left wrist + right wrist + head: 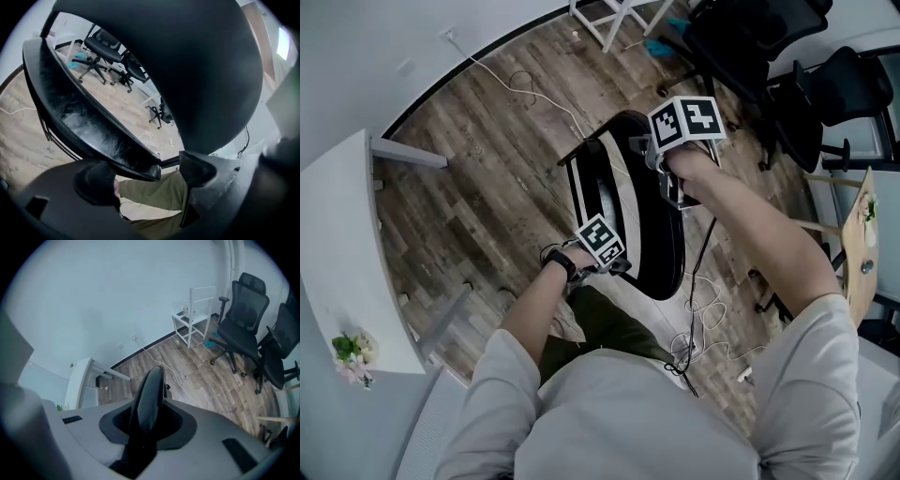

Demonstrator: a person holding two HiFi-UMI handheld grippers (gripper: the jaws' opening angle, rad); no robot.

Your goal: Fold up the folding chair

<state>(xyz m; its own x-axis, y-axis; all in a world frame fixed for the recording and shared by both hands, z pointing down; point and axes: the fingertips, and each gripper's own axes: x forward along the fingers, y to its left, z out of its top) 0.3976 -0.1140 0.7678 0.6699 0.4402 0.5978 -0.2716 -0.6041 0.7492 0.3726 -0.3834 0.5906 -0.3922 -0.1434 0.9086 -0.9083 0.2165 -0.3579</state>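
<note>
The black folding chair stands on the wood floor right in front of me. My right gripper reaches down onto its upper edge. In the right gripper view the thin backrest edge runs up between the two jaws, and my right gripper is shut on it. My left gripper sits low at the seat's near rim. In the left gripper view the seat and the backrest fill the picture. The seat's rim tip lies between the spread jaws of my left gripper, and the pads do not press on it.
Black office chairs stand at the back right, with a white chair at the top. A white desk runs along the left. Cables lie on the floor behind the chair and by my right leg.
</note>
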